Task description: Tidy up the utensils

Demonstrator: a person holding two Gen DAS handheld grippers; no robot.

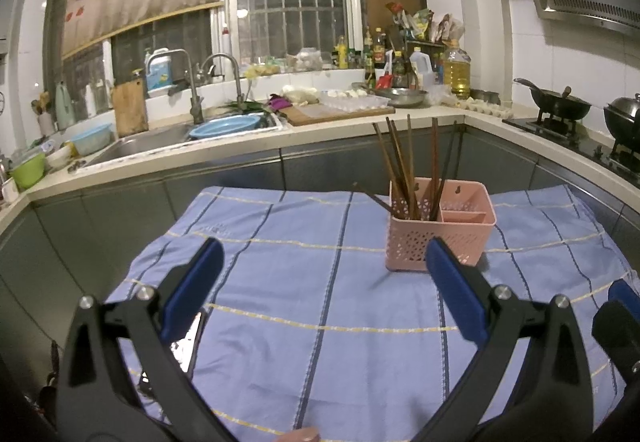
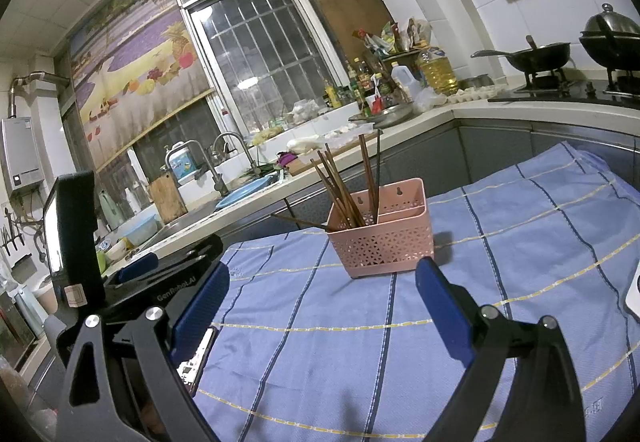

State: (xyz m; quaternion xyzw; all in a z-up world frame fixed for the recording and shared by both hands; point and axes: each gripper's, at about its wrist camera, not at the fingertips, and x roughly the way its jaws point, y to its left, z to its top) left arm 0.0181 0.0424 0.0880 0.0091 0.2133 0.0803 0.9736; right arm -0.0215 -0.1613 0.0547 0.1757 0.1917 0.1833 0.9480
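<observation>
A pink perforated utensil basket (image 1: 440,238) stands on a blue checked cloth (image 1: 300,302). Several dark wooden chopsticks (image 1: 408,170) stand in its left compartment, and one leans low out to the left. My left gripper (image 1: 324,262) is open and empty, a little short of the basket and to its left. In the right wrist view the basket (image 2: 384,238) with the chopsticks (image 2: 344,186) stands ahead, just beyond my right gripper (image 2: 322,286), which is open and empty. The left gripper's body (image 2: 168,282) shows at the left of that view.
A phone (image 1: 188,346) lies on the cloth by the left finger. A kitchen counter (image 1: 240,150) with a sink (image 1: 160,138), cutting board, bottles and a stove with woks (image 1: 560,106) runs behind and to the right. A white object (image 2: 634,294) lies at the cloth's right edge.
</observation>
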